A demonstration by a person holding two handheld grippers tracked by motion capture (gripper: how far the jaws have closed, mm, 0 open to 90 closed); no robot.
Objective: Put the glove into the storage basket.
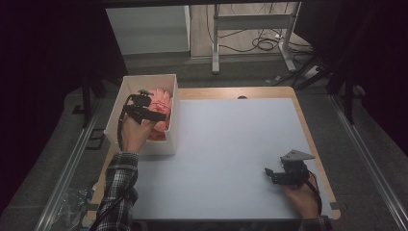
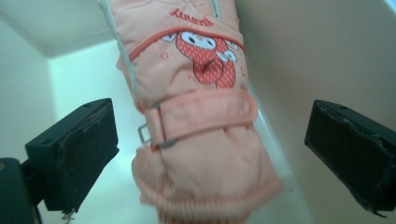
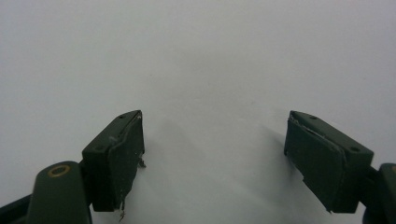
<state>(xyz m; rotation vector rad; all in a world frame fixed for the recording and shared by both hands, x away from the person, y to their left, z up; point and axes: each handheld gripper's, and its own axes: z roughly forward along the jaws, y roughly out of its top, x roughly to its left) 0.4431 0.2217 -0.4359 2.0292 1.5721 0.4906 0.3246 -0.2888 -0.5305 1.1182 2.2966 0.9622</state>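
A pink padded glove [image 2: 196, 116] with a red cartoon patch and a wrist strap lies in the white box [image 1: 121, 96] at the table's left rear; it shows pink [image 1: 161, 103] from above. My left gripper [image 2: 210, 154] hangs over the box with its jaws wide apart, the glove lying between them but clear of both pads [image 2: 93, 149]. From above, the left gripper [image 1: 153, 114] sits over the glove, held by a hand with a plaid sleeve. My right gripper [image 3: 212, 158] rests near the table's front right, open over bare white surface, also seen from above [image 1: 270, 174].
A white mat [image 1: 231, 154] covers most of the wooden table [image 1: 310, 139]. Beyond the far edge stand a desk frame [image 1: 250, 29] and floor cables [image 1: 267, 43]. Dark floor surrounds the table.
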